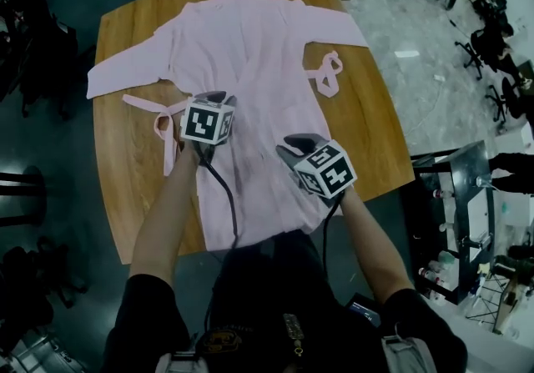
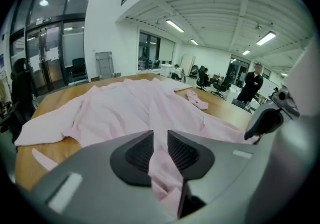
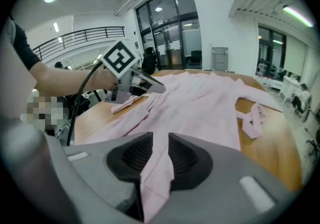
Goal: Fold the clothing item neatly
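A pale pink robe (image 1: 250, 54) lies spread on the wooden table (image 1: 125, 196), sleeves out to both sides and its hem over the near edge. A belt tie lies at each side: one on the left (image 1: 167, 123), one on the right (image 1: 327, 73). My left gripper (image 1: 219, 99) hovers over the robe's left front; its jaws (image 2: 160, 150) stand slightly apart, with a fold of pink cloth running loosely through the gap. My right gripper (image 1: 297, 144) is over the lower right front. Its jaws (image 3: 161, 155) are also parted, and a strip of the robe (image 3: 200, 102) hangs between the pads.
The table's near edge is just in front of the person's body. Office chairs (image 1: 492, 37) and a shelf unit (image 1: 455, 221) stand to the right. A person (image 2: 252, 85) stands beyond the table's far side. Bare wood shows left and right of the robe.
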Available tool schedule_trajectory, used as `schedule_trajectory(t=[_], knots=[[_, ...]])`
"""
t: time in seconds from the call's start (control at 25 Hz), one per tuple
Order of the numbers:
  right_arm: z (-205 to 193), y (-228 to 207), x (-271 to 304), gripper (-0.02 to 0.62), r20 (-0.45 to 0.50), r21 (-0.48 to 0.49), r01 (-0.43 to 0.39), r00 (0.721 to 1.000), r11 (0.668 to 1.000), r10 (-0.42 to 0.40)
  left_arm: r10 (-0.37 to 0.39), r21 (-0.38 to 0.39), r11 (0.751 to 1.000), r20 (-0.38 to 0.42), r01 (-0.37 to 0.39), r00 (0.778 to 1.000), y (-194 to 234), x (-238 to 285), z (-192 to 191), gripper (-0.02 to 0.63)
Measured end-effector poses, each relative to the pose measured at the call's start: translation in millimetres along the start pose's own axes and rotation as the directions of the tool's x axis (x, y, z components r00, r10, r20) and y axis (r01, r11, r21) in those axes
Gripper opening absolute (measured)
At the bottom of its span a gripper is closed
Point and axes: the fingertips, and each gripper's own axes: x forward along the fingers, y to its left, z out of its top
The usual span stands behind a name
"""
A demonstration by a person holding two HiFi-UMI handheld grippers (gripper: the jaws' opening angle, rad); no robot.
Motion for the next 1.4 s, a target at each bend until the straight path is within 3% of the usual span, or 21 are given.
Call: schedule_trajectory(t=[0.28,0.44,0.68,0.88,1.08,1.16,1.2,1.4], knots=[[15.4,-73.0,-38.2,0.097,0.044,0.021,0.159,0.986,0.987,-0.16,-0.024,0.014,1.0,0.062,0.023,0.998,-41.1,-18.9,13.7,0.065],[18.5,-125.3,-50.3,0.097,0.055,0.021,0.163,0.985,0.986,-0.164,-0.049,0.021,0.999,0.107,0.047,0.993,-84.5,-6.5,35.7,0.011],[8.8,-203.0,-45.8,0.097,0.003,-0.021,0.146,0.989,0.989,-0.146,-0.024,0.002,1.0,0.095,0.024,0.995,-125.1,31.0,62.5,0.008],[-0.8,-230.8,-6.7,0.104,-0.051,-0.068,0.079,0.995,0.995,-0.083,0.006,-0.022,1.0,0.053,-0.005,0.999,-135.3,57.6,63.1,0.008],[-18.2,-259.4,27.2,0.107,-0.143,-0.074,0.097,0.984,0.992,-0.107,0.036,-0.046,0.998,0.007,-0.035,0.999,-135.1,66.4,52.0,0.008],[-24.8,-258.7,29.9,0.011,-0.187,-0.079,0.066,0.979,0.995,-0.08,0.037,-0.056,0.998,0.004,-0.037,0.999,-133.8,65.0,47.4,0.008],[-23.0,-258.4,27.2,0.011,-0.192,-0.081,0.056,0.979,0.995,-0.071,0.037,-0.058,0.998,0.006,-0.037,0.999,-132.5,64.2,46.3,0.008],[25.1,-252.3,-12.5,0.011,-0.058,-0.113,0.07,0.995,0.991,-0.077,0.042,-0.065,0.997,0.025,-0.04,0.999,-123.8,55.6,46.4,0.008]])
